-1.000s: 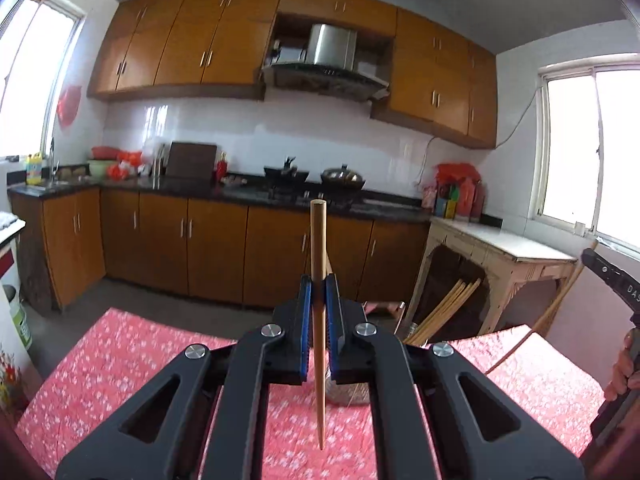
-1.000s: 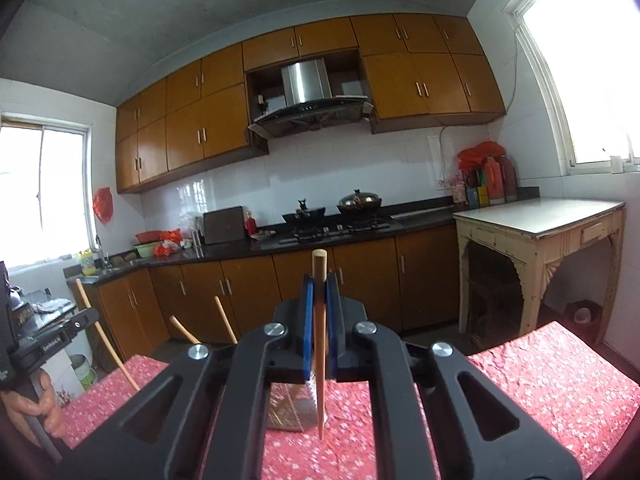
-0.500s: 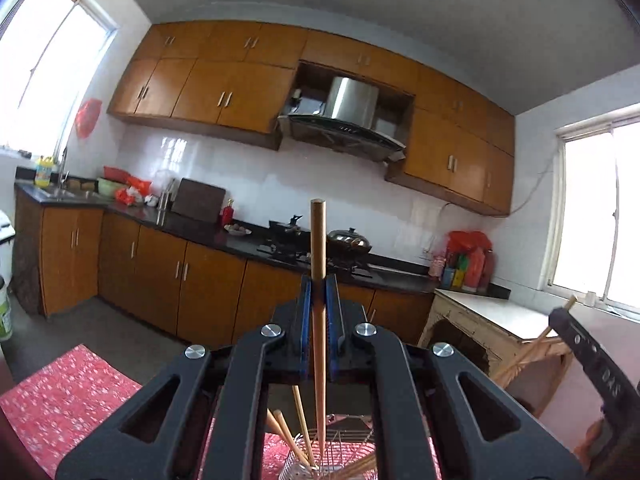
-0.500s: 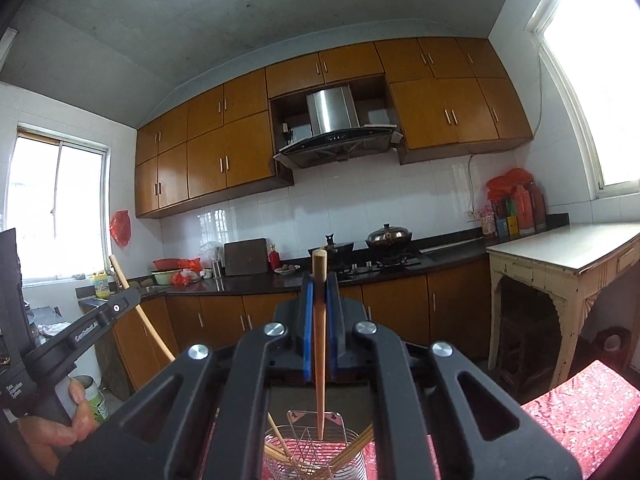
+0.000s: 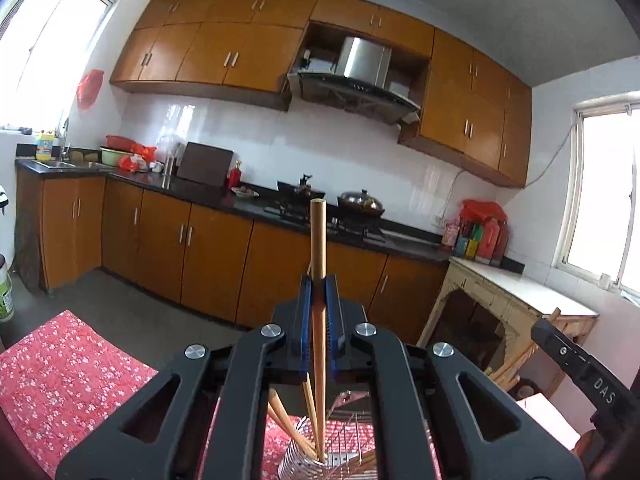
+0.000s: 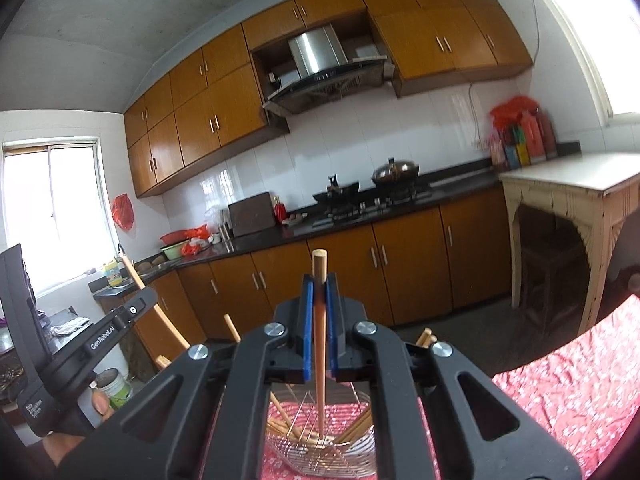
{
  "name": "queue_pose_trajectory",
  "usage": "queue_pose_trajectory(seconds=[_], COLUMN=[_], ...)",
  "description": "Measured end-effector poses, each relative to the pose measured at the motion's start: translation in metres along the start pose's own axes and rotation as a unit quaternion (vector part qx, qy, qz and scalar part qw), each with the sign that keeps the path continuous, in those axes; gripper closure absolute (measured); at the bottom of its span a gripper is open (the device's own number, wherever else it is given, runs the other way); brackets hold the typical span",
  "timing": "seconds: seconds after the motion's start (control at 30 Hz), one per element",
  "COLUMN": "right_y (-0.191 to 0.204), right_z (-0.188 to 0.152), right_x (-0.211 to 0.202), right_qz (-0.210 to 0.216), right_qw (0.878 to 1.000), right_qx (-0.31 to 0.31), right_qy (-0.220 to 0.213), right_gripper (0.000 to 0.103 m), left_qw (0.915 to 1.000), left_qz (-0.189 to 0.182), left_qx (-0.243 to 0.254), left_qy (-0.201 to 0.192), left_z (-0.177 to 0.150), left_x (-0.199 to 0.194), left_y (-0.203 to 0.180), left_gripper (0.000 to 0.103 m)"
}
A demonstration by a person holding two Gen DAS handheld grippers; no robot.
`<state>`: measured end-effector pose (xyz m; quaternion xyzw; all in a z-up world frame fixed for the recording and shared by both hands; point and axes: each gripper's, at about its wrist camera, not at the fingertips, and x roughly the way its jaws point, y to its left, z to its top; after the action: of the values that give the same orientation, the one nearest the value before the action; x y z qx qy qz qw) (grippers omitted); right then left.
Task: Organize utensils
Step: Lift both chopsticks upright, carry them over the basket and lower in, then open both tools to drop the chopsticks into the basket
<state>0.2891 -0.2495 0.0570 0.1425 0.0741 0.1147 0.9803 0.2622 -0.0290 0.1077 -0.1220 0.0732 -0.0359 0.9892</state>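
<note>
Left gripper (image 5: 319,296) jaws clenched on a chopstick (image 5: 319,264), upright, tip just inside the wire holder (image 5: 320,456) below the jaws. Right gripper (image 6: 319,300) jaws grasp a second chopstick (image 6: 320,320), tip low in the wire basket (image 6: 320,440) among others lying there. Best play, I'd say: keep each stick vertical, lower until the tip seats, then release gently so neither bounces out. Beyond, the red-cloth desk (image 5: 60,372), then kitchen cabinets (image 5: 160,248).

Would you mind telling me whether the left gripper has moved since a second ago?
Yes. The left gripper tilted upward: against the kitchen cabinets, its view rose off the red tablecloth, and the wire utensil holder now sits below its chopstick.
</note>
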Motion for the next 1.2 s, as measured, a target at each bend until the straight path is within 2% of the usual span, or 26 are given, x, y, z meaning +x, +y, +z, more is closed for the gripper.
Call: queue_pose_trajectory(seconds=[0.27, 0.37, 0.4, 0.47, 0.5, 0.53, 0.73, 0.87, 1.03, 1.2], right_y=[-0.015, -0.020, -0.022, -0.025, -0.026, -0.027, -0.024, -0.019, -0.009, 0.001], right_z=[-0.023, -0.028, -0.028, -0.026, -0.024, -0.022, -0.013, -0.011, -0.024, -0.050], right_x=[0.027, 0.030, 0.028, 0.023, 0.017, 0.014, -0.015, -0.039, -0.071, -0.095], right_qz=[-0.014, -0.028, -0.030, -0.033, -0.040, -0.044, -0.055, -0.064, -0.086, -0.099], right_qw=[0.998, 0.997, 0.997, 0.997, 0.997, 0.997, 0.998, 0.998, 0.996, 0.994], right_qx=[0.027, 0.037, 0.039, 0.045, 0.046, 0.044, 0.031, 0.018, -0.008, -0.031], right_qy=[0.050, 0.058, 0.058, 0.053, 0.045, 0.039, 0.017, 0.008, 0.006, 0.021], right_gripper=[0.095, 0.090, 0.088, 0.071, 0.066, 0.064, 0.063, 0.057, 0.040, 0.021], left_qw=[0.9980, 0.9971, 0.9971, 0.9977, 0.9981, 0.9984, 0.9991, 0.9992, 0.9992, 0.9976], left_qz=[0.003, 0.007, 0.007, 0.014, 0.019, 0.022, 0.029, 0.030, 0.025, 0.024], left_qx=[0.005, -0.002, -0.004, -0.004, -0.005, -0.005, 0.003, 0.003, 0.018, 0.046], left_qy=[0.062, 0.076, 0.075, 0.066, 0.057, 0.051, 0.031, 0.025, 0.025, 0.045], left_z=[-0.017, -0.017, -0.016, -0.011, -0.007, -0.005, 0.010, 0.014, 0.006, -0.020], left_x=[0.018, 0.021, 0.017, 0.011, 0.006, 0.004, -0.020, -0.039, -0.063, -0.082], left_y=[0.003, 0.008, 0.010, 0.012, 0.013, 0.014, 0.013, 0.019, 0.028, 0.038], left_gripper=[0.096, 0.095, 0.093, 0.075, 0.059, 0.055, 0.054, 0.052, 0.040, 0.028])
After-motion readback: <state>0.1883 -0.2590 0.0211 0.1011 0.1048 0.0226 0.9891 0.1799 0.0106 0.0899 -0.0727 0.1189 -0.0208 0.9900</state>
